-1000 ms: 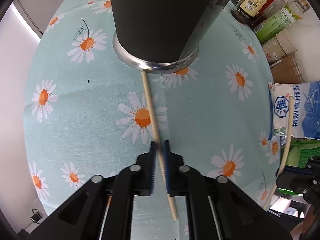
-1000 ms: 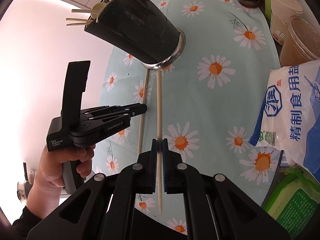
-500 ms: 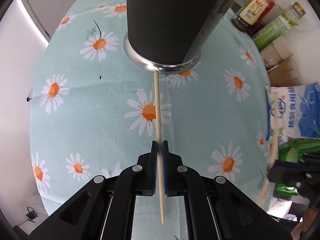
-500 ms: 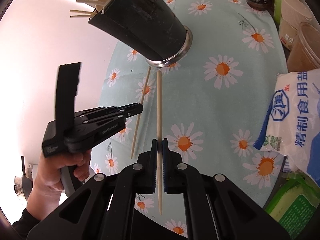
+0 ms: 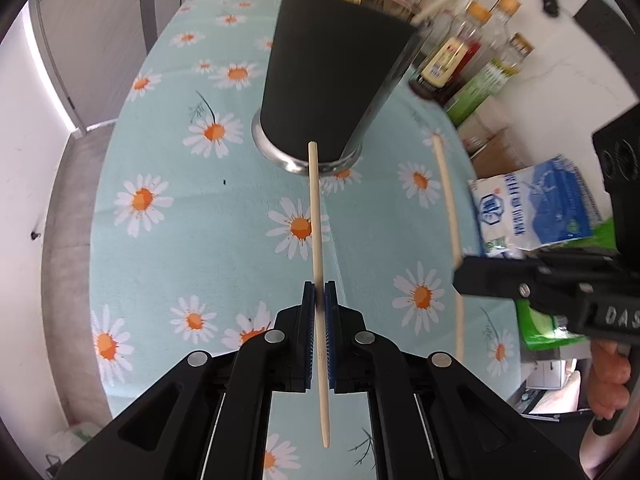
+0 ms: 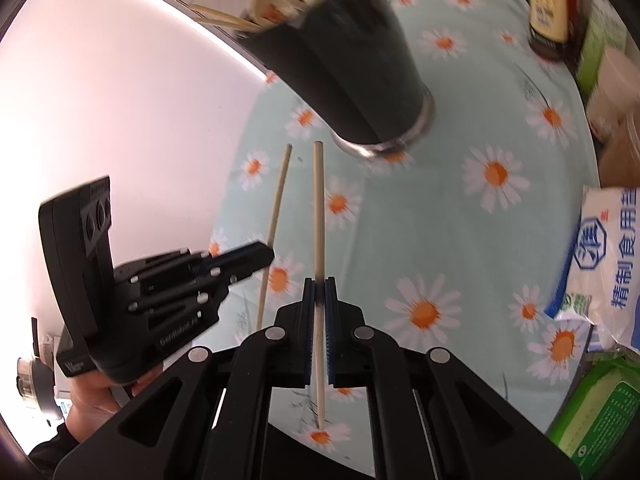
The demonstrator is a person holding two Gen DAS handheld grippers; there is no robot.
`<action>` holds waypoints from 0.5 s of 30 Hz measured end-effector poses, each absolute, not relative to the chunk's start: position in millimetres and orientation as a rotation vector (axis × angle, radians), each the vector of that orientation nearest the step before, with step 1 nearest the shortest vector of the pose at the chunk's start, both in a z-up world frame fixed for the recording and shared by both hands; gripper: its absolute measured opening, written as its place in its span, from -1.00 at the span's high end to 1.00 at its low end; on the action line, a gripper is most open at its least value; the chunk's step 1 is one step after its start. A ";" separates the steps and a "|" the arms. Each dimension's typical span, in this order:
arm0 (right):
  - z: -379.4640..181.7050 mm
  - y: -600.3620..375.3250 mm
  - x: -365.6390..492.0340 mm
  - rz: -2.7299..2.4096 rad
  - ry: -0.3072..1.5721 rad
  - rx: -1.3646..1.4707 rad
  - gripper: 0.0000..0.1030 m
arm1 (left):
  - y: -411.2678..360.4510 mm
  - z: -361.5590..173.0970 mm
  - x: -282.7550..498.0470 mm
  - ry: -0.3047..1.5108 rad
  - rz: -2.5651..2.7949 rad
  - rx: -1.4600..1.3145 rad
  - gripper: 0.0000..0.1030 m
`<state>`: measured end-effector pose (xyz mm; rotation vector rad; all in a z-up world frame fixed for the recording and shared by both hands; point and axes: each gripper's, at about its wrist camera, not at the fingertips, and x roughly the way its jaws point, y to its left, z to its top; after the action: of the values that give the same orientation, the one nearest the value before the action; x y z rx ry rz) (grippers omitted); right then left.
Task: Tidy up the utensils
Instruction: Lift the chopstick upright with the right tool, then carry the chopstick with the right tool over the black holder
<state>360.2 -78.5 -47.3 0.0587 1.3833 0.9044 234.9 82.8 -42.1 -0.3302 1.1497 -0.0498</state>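
Observation:
A tall black utensil cup [image 5: 336, 76] with a metal base stands on the daisy tablecloth [image 5: 180, 216], with several chopsticks and a spoon sticking out of its top [image 6: 280, 4]. My left gripper [image 5: 319, 290] is shut on a pale wooden chopstick [image 5: 314, 208] that points at the cup's base, lifted off the cloth. My right gripper [image 6: 319, 288] is shut on a second chopstick [image 6: 319, 208], also raised. Each gripper shows in the other's view: the right gripper [image 5: 464, 280] with its chopstick [image 5: 446, 196], the left gripper [image 6: 268, 256] with its chopstick [image 6: 278, 200].
Sauce bottles [image 5: 448, 60] and jars stand behind the cup. A blue and white salt bag [image 5: 528, 208] and a green packet [image 6: 600, 408] lie at the right edge. A lidded tub [image 6: 612, 76] sits at the far right. A person's hand [image 6: 100, 392] holds the left gripper.
Both grippers have lifted their chopsticks off the cloth and drawn back, so the cup's top and its contents have come into view. The far chopstick ends have left the cup's base.

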 end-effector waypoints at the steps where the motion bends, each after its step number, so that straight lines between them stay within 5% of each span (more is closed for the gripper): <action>1: -44.5 -74.8 357.9 0.903 1.367 0.057 0.89 | 86.4 -37.9 229.7 1.135 -0.064 -0.330 0.93; 15: -17.3 -42.2 338.6 0.929 1.185 0.133 0.89 | 111.8 -5.5 205.7 0.984 -0.172 -0.318 0.93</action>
<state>338.6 -42.2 -17.3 0.1329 1.1853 0.9288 205.7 111.8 -5.5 -0.3181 0.9841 -0.1724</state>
